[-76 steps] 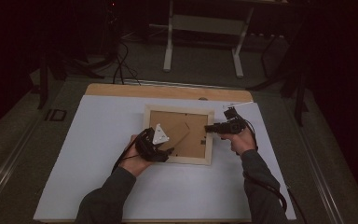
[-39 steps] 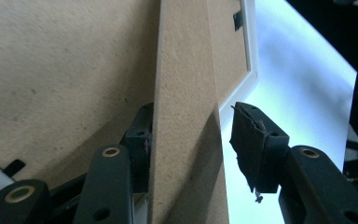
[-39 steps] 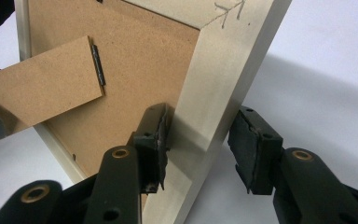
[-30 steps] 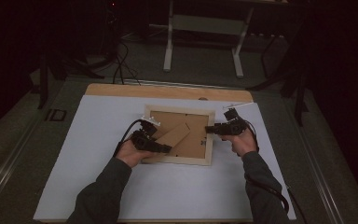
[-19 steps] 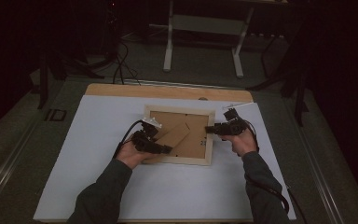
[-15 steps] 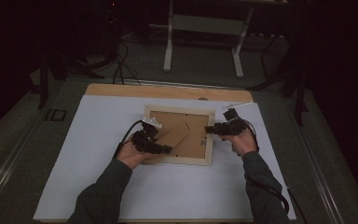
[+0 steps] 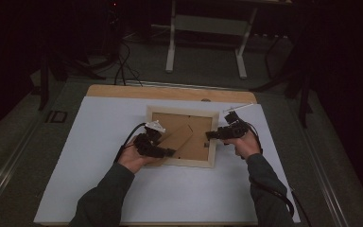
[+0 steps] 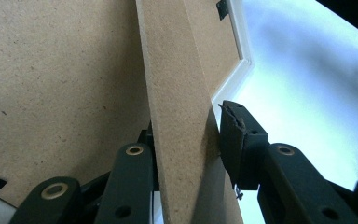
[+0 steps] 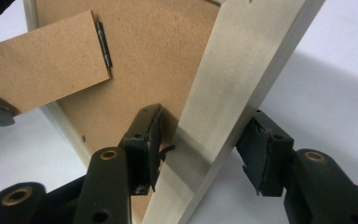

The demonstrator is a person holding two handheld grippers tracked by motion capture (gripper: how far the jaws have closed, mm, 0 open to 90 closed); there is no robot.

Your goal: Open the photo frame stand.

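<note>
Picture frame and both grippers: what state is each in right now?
Picture frame: face down on the table, backing board up.
Stand flap: swung up off the backing.
Left gripper: clamped on the stand flap.
Right gripper: straddling the frame's rail, just opening.

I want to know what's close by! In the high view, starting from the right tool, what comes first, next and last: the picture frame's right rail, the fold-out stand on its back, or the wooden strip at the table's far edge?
1. Picture frame's right rail: between the right tool's jaws.
2. Fold-out stand: to its left, mid-frame.
3. Wooden strip: along the table's far edge.
</note>
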